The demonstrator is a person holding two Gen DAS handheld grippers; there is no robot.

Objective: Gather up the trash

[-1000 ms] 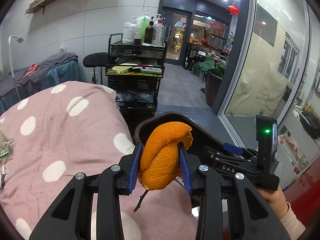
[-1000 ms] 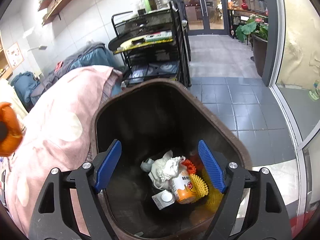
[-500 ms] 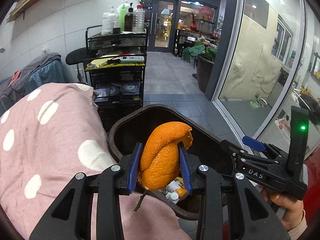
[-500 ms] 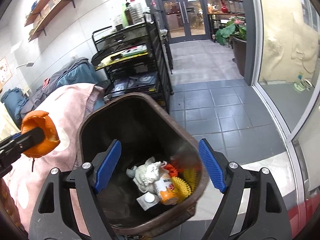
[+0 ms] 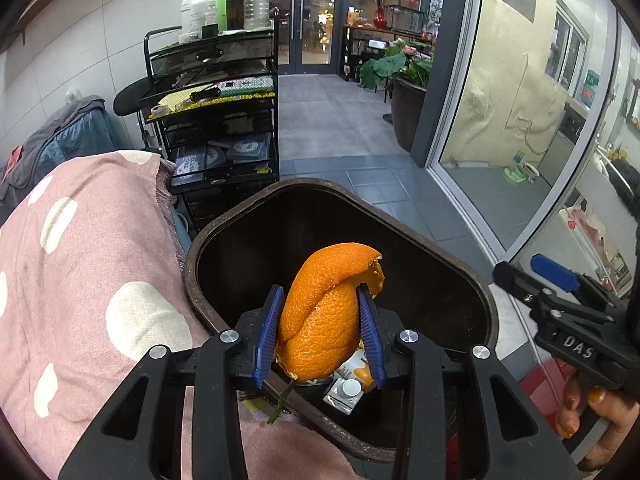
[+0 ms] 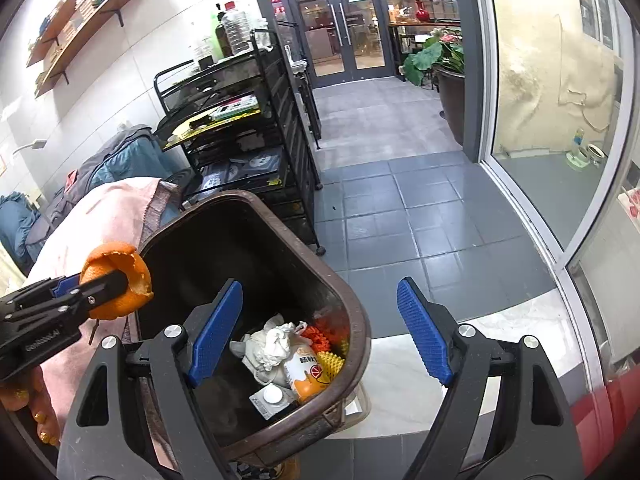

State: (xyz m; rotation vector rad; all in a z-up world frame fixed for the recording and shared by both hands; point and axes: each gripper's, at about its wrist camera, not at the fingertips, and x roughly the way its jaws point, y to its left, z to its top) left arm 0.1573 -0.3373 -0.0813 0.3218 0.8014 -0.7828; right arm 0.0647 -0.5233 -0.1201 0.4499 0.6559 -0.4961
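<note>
My left gripper (image 5: 320, 296) is shut on a piece of orange peel (image 5: 324, 316), held upright above the near rim of a dark brown trash bin (image 5: 192, 264). In the right wrist view the peel (image 6: 120, 260) hangs at the bin's left edge. The bin (image 6: 356, 320) holds crumpled tissue (image 6: 272, 344), an orange drink carton (image 6: 306, 372) and a small white carton (image 6: 272, 398). My right gripper (image 6: 320, 286) is open and empty, over the bin's right rim. A hand (image 5: 588, 412) holds it at the lower right.
A pink blanket with white dots (image 5: 80, 280) lies against the bin's left side. A black wire cart (image 5: 224, 120) with bottles stands behind it. Grey tiled floor (image 6: 420, 208) runs to a glass partition (image 5: 520, 120) on the right; a potted plant (image 5: 404, 92) stands farther back.
My left gripper has carried the peel forward and down, from above the blanket to over the bin's rim. The right gripper has drifted right, so the bin sits further left in its view.
</note>
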